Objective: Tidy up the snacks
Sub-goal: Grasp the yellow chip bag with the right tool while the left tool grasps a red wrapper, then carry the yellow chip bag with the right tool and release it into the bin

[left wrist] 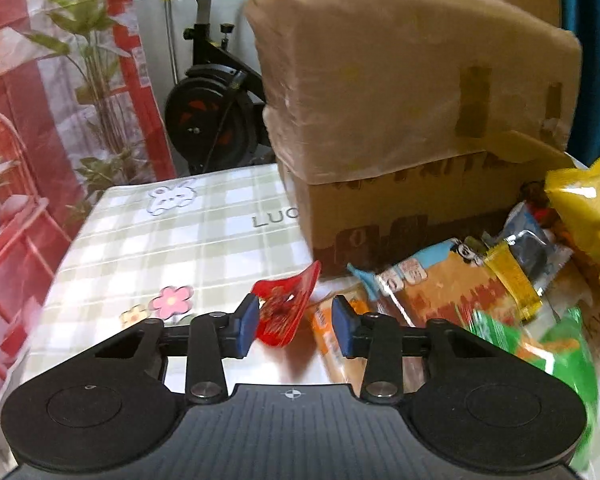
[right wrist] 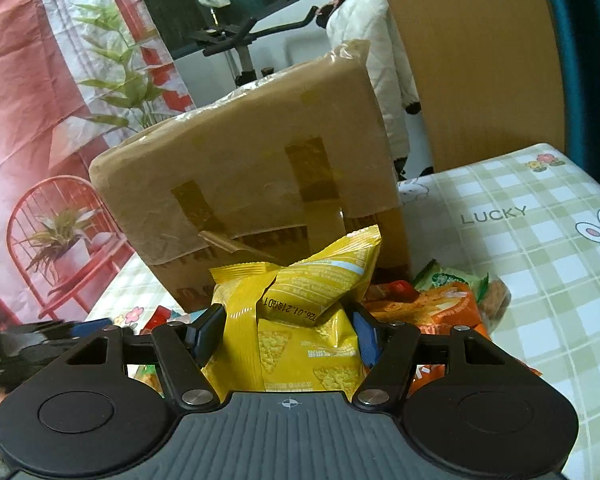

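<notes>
In the left wrist view my left gripper (left wrist: 296, 320) is open. A small red snack packet (left wrist: 286, 306) lies between its blue pads, touching the left pad, over the checked tablecloth (left wrist: 172, 248). To its right lies a pile of snacks: an orange packet (left wrist: 444, 292), a green packet (left wrist: 564, 344) and a yellow bag (left wrist: 588, 216). In the right wrist view my right gripper (right wrist: 288, 332) is shut on the yellow chip bag (right wrist: 304, 312) and holds it in front of the taped cardboard box (right wrist: 252, 184).
The cardboard box (left wrist: 400, 112) stands at the middle of the table with its flaps up. More orange and green packets (right wrist: 448, 304) lie right of the yellow bag. The left gripper (right wrist: 32, 340) shows blurred at the lower left of the right view. An exercise bike (left wrist: 212, 112) stands behind the table.
</notes>
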